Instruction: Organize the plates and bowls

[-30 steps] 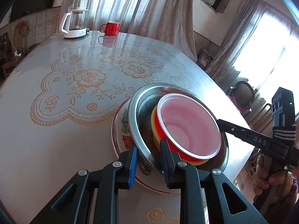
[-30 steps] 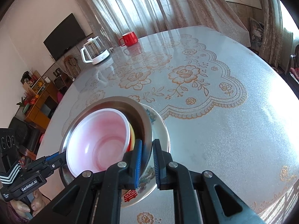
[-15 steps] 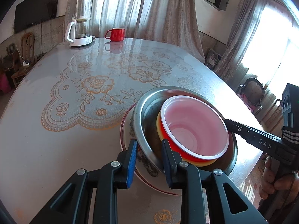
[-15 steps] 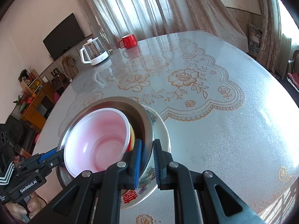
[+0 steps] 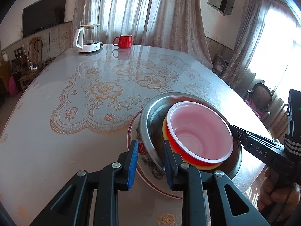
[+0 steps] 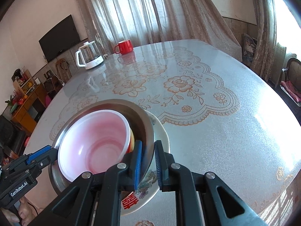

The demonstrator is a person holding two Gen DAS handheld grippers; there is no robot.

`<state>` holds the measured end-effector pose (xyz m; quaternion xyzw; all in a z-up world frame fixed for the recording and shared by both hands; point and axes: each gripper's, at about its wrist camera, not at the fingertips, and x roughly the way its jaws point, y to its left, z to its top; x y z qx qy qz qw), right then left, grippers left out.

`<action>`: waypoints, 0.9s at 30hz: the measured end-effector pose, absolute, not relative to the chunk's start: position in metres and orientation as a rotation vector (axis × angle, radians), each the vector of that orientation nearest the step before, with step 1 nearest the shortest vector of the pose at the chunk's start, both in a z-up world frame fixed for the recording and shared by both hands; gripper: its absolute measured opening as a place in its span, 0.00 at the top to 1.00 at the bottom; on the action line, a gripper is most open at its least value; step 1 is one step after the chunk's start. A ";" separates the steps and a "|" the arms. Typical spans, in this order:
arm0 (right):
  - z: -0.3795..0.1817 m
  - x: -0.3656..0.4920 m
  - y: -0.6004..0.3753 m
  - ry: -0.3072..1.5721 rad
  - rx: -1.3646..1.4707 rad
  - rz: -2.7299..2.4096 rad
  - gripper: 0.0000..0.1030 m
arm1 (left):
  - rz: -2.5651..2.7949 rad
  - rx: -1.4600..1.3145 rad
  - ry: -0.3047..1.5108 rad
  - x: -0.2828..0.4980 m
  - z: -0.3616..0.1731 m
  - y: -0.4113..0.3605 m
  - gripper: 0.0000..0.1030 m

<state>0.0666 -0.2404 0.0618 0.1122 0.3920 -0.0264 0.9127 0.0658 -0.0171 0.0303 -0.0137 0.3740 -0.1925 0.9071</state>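
Note:
A stack stands at the table's near edge: a white flowered plate (image 5: 150, 169) (image 6: 162, 131), a steel bowl (image 5: 154, 116) (image 6: 140, 116) on it, then a yellow bowl (image 5: 165, 130) and a red bowl with a pale inside (image 5: 197, 131) (image 6: 94, 141). My left gripper (image 5: 150, 148) is shut on the steel bowl's near rim, one finger inside and one outside. My right gripper (image 6: 148, 160) is shut on the opposite rim in the same way. Each gripper also shows in the other's view, across the bowl.
A glass kettle (image 5: 87, 39) and a red mug (image 5: 125, 41) stand at the far end of the lace-patterned table (image 5: 75, 131). The table edge runs close behind the stack. A chair (image 5: 261, 94) and curtains stand beyond it. A person's hand (image 5: 278, 194) holds the right gripper's handle.
Both views have tilted upward, showing more of the room and the far table. The stack keeps its place between the jaws, and both grips look the same.

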 end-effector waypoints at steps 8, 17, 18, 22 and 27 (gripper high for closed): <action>0.061 0.063 -0.234 0.792 0.196 -0.097 0.87 | -0.375 -0.029 0.749 0.064 0.032 -0.014 0.75; 0.058 0.060 -0.235 0.789 0.244 -0.081 0.83 | -0.362 -0.030 0.738 0.063 0.031 -0.014 0.75; 0.059 0.058 -0.235 0.786 0.243 -0.082 0.83 | -0.356 -0.034 0.734 0.062 0.032 -0.013 0.74; 0.065 0.053 -0.234 0.751 0.232 -0.092 0.81 | -0.315 -0.034 0.672 0.053 0.038 -0.008 0.70; 0.077 0.044 -0.227 0.702 0.192 -0.121 0.80 | -0.288 -0.036 0.619 0.045 0.046 -0.004 0.61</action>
